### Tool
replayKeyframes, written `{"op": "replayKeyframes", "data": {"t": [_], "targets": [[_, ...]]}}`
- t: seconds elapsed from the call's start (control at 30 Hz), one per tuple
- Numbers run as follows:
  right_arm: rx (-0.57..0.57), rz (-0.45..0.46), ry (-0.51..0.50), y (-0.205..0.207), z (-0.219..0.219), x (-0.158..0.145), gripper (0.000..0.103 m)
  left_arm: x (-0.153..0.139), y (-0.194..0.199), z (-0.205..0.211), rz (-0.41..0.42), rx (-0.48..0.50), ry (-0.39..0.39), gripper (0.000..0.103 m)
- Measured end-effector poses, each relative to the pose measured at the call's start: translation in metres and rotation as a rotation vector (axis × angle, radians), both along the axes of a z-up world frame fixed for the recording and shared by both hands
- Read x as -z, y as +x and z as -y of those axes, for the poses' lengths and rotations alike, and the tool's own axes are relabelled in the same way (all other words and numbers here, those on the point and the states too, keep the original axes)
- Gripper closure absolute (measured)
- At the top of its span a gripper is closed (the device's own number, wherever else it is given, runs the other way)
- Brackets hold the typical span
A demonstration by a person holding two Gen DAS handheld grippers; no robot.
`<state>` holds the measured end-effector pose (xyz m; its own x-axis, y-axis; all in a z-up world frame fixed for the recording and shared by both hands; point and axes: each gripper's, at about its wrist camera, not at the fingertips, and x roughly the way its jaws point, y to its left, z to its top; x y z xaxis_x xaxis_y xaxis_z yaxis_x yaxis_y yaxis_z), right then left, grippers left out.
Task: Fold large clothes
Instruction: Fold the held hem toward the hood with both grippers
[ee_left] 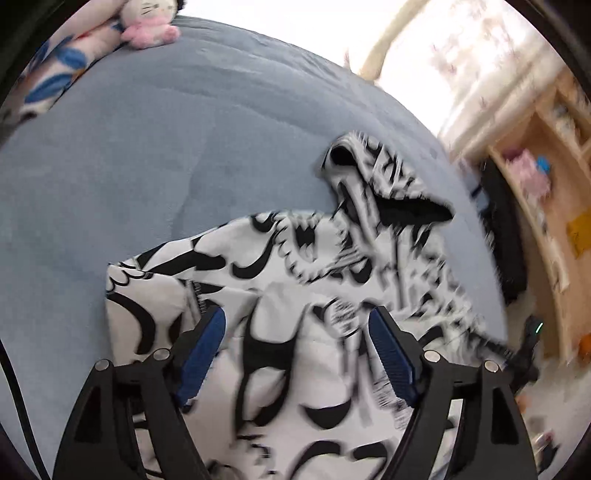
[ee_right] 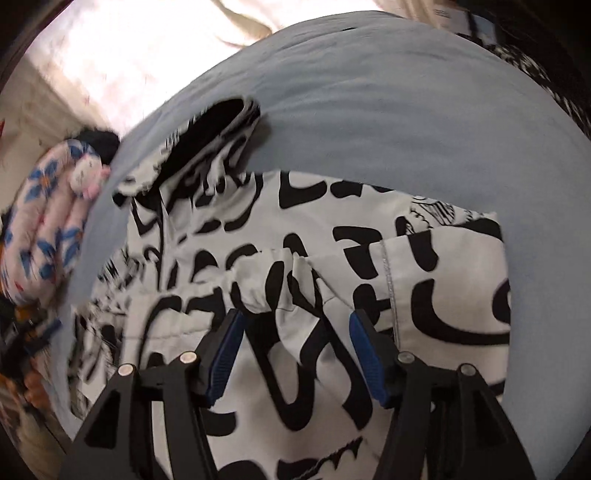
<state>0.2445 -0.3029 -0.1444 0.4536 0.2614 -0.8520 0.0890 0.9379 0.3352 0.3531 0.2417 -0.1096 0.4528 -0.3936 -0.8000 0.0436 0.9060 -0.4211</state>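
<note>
Black-and-white printed garment (ee_left: 295,295) lies spread on a bed with a blue-grey cover (ee_left: 166,147). In the left wrist view it fills the lower centre and runs up toward 1 o'clock, where a dark-lined opening, sleeve or collar I can't tell, (ee_left: 341,155) lies on the cover. Fabric there is motion-blurred.

Left hand-held gripper (ee_left: 295,339): jaws wide apart, blue pads (ee_left: 203,354) on either side of the cloth below. Nothing pinched; pads not pressing on the fabric as far as the view shows. Garment sits under and between the fingers, not gripped.

Right hand-held gripper (ee_right: 295,339): jaws parted, somewhat narrower than the left, blue pads (ee_right: 364,354) clear of the cloth. A gathered, elasticated bit of the garment (ee_right: 266,280) sits just past the fingertips at 12 o'clock. Not held.

In the right wrist view the garment (ee_right: 332,240) covers the middle of the frame, with one folded edge ending at 3 o'clock on the bed cover (ee_right: 406,110). The same dark-lined opening (ee_right: 218,125) is at 11 o'clock.

Pink and white plush toy (ee_left: 147,22) at 11 o'clock in the left view, at the bed's far edge, next to a floral pillow (ee_left: 55,77). Same pillow (ee_right: 48,221) at 9 o'clock in the right view. Wooden shelving (ee_left: 546,184) at 3 o'clock in the left view, beyond the bed, blurred.
</note>
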Motion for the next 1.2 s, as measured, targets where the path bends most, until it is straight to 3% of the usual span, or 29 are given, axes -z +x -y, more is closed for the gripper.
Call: {"op": "replayKeyframes", "data": {"t": [0.23, 0.3, 0.37, 0.43, 0.5, 0.53, 0.6, 0.7, 0.93, 1.07, 1.2], "targets": [[-0.122, -0.010, -0.110, 0.005, -0.004, 0.004, 0.043, 0.039, -0.002, 0.016, -0.044, 0.162, 0.196, 0.024], [-0.120, -0.021, -0.151, 0.008, -0.001, 0.007, 0.043, 0.050, 0.001, 0.024, -0.055, 0.183, 0.249, 0.024], [-0.119, -0.025, -0.132, 0.009, 0.003, 0.010, 0.043, 0.058, 0.005, 0.026, -0.056, 0.173, 0.254, 0.024], [-0.116, -0.009, -0.111, 0.009, 0.005, 0.010, 0.043, 0.060, 0.009, 0.024, -0.053, 0.153, 0.224, 0.032], [-0.125, 0.006, -0.113, 0.008, 0.003, 0.011, 0.045, 0.062, 0.011, 0.022, -0.050, 0.140, 0.178, 0.060], [-0.134, 0.010, -0.133, 0.007, -0.001, 0.011, 0.049, 0.062, 0.012, 0.023, -0.044, 0.126, 0.192, 0.064], [-0.162, 0.025, -0.178, 0.003, -0.013, 0.010, 0.078, 0.058, 0.008, 0.025, -0.014, 0.113, 0.237, 0.083], [-0.155, 0.057, -0.263, -0.006, -0.026, 0.003, 0.090, 0.050, -0.002, 0.029, 0.032, 0.098, 0.289, 0.091], [0.019, 0.211, -0.260, -0.025, -0.010, -0.044, 0.095, 0.007, -0.023, 0.032, 0.186, 0.024, 0.391, 0.094], [0.071, 0.316, -0.305, -0.013, -0.015, -0.072, 0.095, -0.025, -0.012, 0.035, 0.294, -0.050, 0.422, 0.094], [0.112, 0.328, -0.306, 0.020, -0.015, -0.069, 0.095, -0.028, 0.019, 0.033, 0.306, -0.100, 0.420, 0.094]]}}
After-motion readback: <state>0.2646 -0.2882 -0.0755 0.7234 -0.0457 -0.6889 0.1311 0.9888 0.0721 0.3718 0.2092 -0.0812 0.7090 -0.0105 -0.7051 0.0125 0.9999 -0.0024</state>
